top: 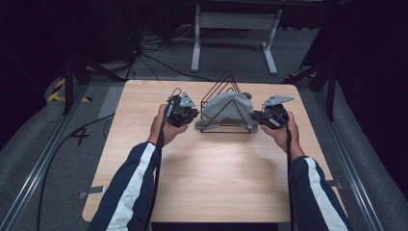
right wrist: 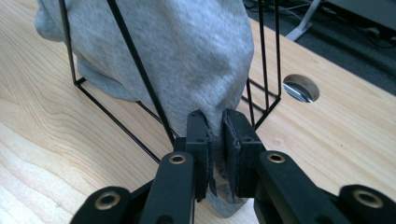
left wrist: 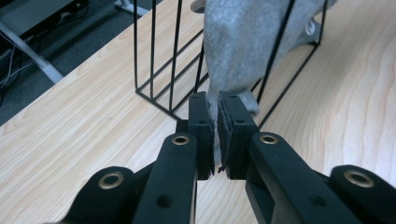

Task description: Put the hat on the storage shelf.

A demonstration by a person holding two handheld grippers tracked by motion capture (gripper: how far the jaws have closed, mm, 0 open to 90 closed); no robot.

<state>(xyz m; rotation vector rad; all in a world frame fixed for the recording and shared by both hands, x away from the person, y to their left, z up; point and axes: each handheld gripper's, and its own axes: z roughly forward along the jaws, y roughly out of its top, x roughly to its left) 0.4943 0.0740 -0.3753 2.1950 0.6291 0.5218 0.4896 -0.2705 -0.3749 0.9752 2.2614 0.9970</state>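
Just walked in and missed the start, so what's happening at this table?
A person is working a grey fabric garment draped over a black triangular wire rack on the light wooden table. The left claw pinches one end of the cloth and the right claw pinches the other. Both are closed on fabric at the rack's base, one on each side of it.
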